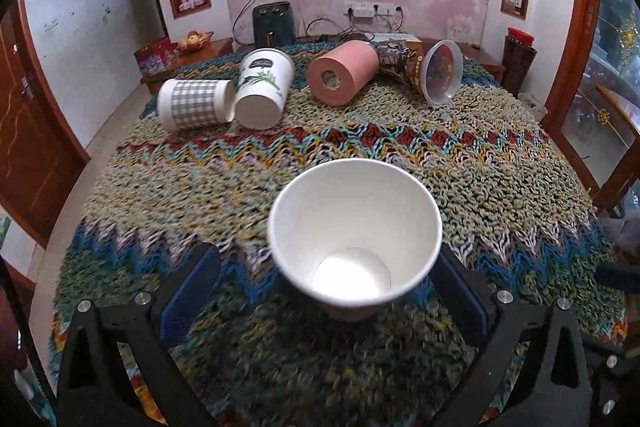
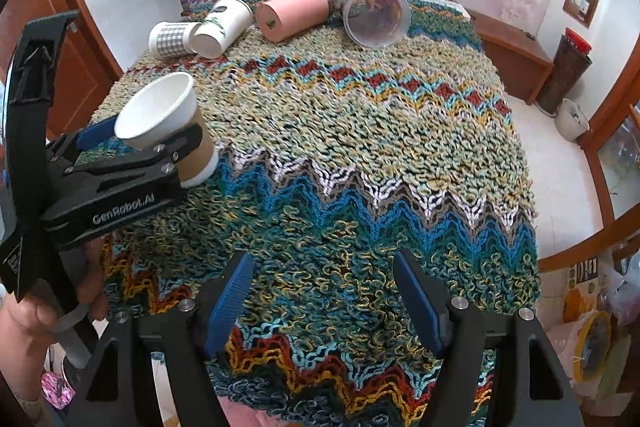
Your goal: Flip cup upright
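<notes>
Two blue-padded fingers of the left hand-held gripper [image 2: 154, 137] pinched a white paper cup [image 2: 170, 129] with a brown sleeve around its lower body. In the right wrist view, the cup's long axis stood close to vertical, leaning a little, with the open mouth pointing up and the narrow base pointing down at the surface [image 2: 360, 131]. The base looked low over the knitted zigzag cloth near the left edge; whether it touched the cloth could not be told. The left wrist view looked straight into the cup's [image 1: 354, 233] white interior, its body between that hand-held gripper's [image 1: 326, 291] fingers.

The right hand-held gripper [image 2: 326, 301] hovered over the near part of the cloth with its fingers spread wide and nothing between them, well apart from the cup.

Farther out, along the far edge, four other containers lay on their sides: a checked cup [image 1: 194, 103] touching a white cup with a leaf print [image 1: 262, 89], then a pink tumbler [image 1: 344, 73], then a clear plastic cup [image 1: 438, 71] with a printed pack beside it.
</notes>
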Motion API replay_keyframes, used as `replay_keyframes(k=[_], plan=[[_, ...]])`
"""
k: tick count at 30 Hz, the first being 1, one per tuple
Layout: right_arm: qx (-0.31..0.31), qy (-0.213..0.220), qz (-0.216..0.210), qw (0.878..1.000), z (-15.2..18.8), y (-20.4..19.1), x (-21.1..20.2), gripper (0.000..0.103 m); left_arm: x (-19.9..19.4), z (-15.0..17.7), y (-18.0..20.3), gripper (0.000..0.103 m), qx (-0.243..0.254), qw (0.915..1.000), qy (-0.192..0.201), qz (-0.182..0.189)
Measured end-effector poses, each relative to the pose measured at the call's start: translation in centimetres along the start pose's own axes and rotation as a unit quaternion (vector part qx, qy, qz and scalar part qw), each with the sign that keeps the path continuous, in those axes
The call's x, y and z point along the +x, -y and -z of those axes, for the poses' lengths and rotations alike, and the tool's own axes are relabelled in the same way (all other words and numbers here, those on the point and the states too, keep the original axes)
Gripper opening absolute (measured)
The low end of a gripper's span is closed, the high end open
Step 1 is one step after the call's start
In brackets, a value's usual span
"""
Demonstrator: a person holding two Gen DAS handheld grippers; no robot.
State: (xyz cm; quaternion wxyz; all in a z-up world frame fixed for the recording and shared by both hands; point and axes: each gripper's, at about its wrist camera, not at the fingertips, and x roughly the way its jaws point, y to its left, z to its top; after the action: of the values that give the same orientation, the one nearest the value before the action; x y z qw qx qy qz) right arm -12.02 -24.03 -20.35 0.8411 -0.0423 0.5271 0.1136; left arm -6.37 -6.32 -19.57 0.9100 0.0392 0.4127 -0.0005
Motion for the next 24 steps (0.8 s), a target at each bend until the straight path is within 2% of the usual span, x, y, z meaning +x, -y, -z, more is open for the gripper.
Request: replay_keyframes(k=[8,16,24], plan=[[-0.019,0.023,-0.008,1.0,-1.3,-0.4,-4.5,0.073,-5.9,-1.1,-0.6,0.103,-0.029,0.9981,-0.051,-0.02],[-0.025,0.044,0.004,0.999,-3.1,-0.4,-10.2,0.073,-11.5,-3.9,-1.9,0.102,-0.076,0.9909,-0.104,-0.04],[-0.002,0.048,0.015,0.999,-6.3,-0.7,-14.9,0.073,-16.2,-7.5,-2.8,0.103,-0.096,0.9892,-0.109,-0.023]])
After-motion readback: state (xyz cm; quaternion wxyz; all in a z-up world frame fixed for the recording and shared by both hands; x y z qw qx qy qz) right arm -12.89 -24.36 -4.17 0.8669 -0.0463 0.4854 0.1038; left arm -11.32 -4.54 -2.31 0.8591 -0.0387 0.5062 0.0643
